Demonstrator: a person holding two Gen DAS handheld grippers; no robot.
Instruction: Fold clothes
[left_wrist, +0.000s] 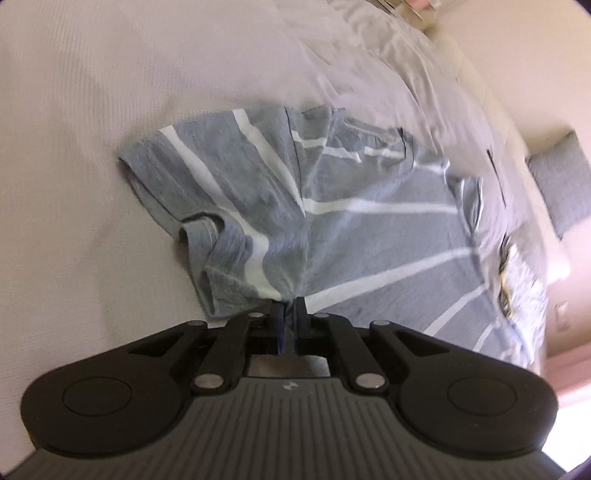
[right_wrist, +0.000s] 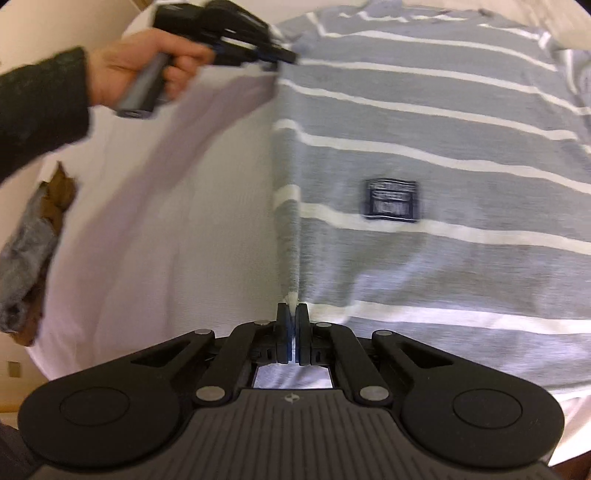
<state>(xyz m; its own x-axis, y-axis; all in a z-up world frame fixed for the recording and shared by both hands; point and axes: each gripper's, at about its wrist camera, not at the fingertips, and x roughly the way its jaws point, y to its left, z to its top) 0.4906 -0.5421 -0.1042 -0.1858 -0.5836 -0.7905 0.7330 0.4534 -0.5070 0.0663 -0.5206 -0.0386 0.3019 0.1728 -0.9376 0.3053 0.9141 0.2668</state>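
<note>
A grey T-shirt with white stripes (left_wrist: 369, 229) (right_wrist: 424, 147) lies spread on a white bed cover (left_wrist: 92, 147) (right_wrist: 166, 240). In the left wrist view my left gripper (left_wrist: 290, 306) is shut on the shirt's edge near a sleeve (left_wrist: 192, 177), with cloth bunched between its fingers. My right gripper (right_wrist: 293, 310) is shut on the shirt's side edge. A dark label patch (right_wrist: 392, 200) sits on the shirt ahead of it. The right wrist view also shows the left gripper (right_wrist: 286, 59) at the far end of that same edge, held by a hand (right_wrist: 140, 66) in a dark sleeve.
A grey cushion (left_wrist: 559, 184) lies at the right by a pale wall in the left wrist view. Other patterned cloth (left_wrist: 517, 280) sits beyond the shirt's far edge. A grey and brown bundle (right_wrist: 29, 251) lies off the bed's left side in the right wrist view.
</note>
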